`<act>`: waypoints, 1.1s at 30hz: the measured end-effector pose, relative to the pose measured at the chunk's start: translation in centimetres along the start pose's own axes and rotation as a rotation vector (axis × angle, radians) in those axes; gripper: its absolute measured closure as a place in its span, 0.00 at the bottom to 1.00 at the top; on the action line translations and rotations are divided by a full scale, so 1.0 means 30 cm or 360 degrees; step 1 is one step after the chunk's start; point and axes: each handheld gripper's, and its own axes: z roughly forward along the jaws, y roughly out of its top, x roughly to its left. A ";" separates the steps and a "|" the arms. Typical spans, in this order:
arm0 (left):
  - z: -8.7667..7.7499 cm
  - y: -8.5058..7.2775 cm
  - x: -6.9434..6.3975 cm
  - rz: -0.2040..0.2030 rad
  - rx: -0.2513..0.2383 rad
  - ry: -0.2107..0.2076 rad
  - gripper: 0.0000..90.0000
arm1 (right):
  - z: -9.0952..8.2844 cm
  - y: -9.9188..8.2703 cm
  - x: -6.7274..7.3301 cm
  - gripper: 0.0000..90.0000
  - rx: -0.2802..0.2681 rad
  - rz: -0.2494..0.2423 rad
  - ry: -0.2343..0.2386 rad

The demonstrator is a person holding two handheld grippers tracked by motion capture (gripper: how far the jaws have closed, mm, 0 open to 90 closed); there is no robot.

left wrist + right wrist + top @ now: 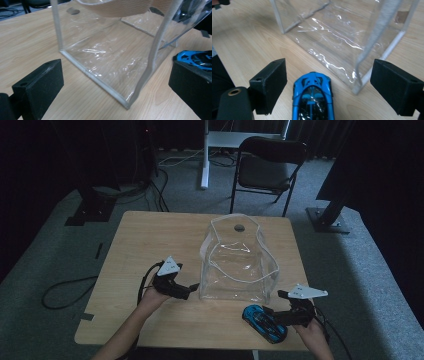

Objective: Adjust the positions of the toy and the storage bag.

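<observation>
Table: square top of pale wood-grain laminate with rounded corners, standing on grey carpet.
Bag: clear, glossy plastic, box-shaped, upright at the table's middle; white piping along its edges, pale woven handles draped over the open top. The film is wrinkled and catches light in streaks. A dark round spot shows on its far wall.
Car: small toy, glossy blue body with black top panels, low and streamlined. It lies on the table near the front edge, just in front of the bag's right corner and apart from it.
Left gripper: held in the person's left hand, close to the bag's left front corner. In the left gripper view its jaws, faced with matte black foam blocks, stand wide apart with that corner between them and nothing clamped.
Right gripper: held in the right hand, at the car. In the right gripper view its jaws are spread wide on either side of the car's nose, not touching it.
Chair: black folding type, beyond the table.
</observation>
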 end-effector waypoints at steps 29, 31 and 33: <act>-0.178 -0.104 0.126 -0.0076 0.0037 0.0262 0.00 | 0.099 -0.037 0.104 0.13 0.0137 -0.0132 0.0135; -0.189 -0.114 0.135 -0.0092 0.0034 0.0276 0.00 | 0.107 -0.039 0.104 0.13 0.0158 -0.0106 0.0132; -0.198 -0.124 0.144 -0.0105 0.0034 0.0291 0.00 | 0.113 -0.041 0.102 0.13 0.0174 -0.0086 0.0132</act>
